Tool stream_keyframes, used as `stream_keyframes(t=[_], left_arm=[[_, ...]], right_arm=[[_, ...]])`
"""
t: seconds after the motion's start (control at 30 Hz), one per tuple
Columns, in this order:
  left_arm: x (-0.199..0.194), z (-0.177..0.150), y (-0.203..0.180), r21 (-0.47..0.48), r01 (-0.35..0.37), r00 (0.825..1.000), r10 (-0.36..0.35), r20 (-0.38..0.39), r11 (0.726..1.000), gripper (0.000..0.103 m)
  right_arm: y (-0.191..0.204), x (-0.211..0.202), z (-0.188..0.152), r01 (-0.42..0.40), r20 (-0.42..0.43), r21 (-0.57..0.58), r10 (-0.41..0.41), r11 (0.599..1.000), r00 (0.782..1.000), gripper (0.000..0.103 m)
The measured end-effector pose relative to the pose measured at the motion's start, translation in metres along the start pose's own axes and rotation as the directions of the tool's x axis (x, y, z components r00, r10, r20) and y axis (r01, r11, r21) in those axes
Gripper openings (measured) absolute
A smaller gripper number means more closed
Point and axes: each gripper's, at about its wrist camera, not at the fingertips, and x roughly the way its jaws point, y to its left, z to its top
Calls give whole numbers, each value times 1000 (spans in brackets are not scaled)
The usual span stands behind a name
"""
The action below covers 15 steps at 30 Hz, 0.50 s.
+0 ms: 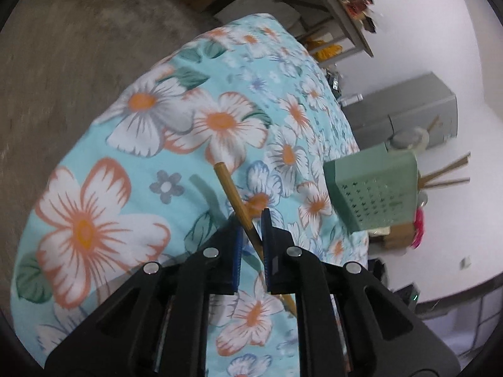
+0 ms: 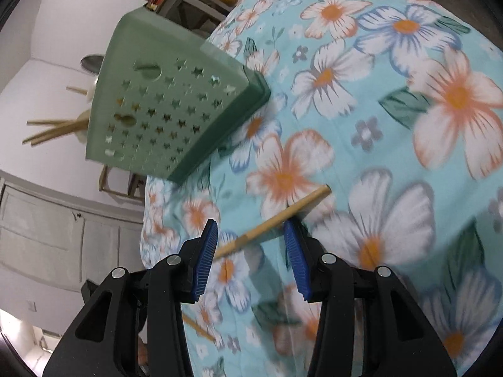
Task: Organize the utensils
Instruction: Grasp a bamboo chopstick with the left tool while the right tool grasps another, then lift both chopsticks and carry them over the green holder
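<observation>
A green perforated utensil holder [image 1: 374,185] stands near the table's edge, with several wooden chopsticks [image 1: 446,172] and a spoon sticking out of it. It also shows in the right wrist view [image 2: 163,103]. My left gripper [image 1: 251,223] is shut on a wooden chopstick [image 1: 232,191], which slants up and left above the cloth. My right gripper [image 2: 251,235] is open, with a wooden chopstick [image 2: 283,216] lying across between its blue pads [image 2: 295,254]. I cannot tell whether it touches them.
The table carries a light blue floral cloth [image 1: 132,188]. Another chopstick end [image 2: 198,328] lies near the cloth's edge. A grey cabinet [image 1: 405,110] and a cluttered shelf [image 1: 339,3] stand beyond the table, by a white wall.
</observation>
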Motion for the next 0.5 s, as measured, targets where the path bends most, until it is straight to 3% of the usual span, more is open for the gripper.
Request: stream_keyframes(t=[0.3,0.37,0.5], left_arm=[[-1,1,-10,96,-20,1000,19,8,995,12],[0,2,-10,102,-21,1000,20,5,995,12],[3,3,-8,97,-17,1000,18,-4,995,12]], right_arm=[[14,14,17,79,53,4,-79,997,995,30],[17,17,18,112,65,-9,-111,994,992,20],[19,19,18,120,73,-9,-119,993,990,18]])
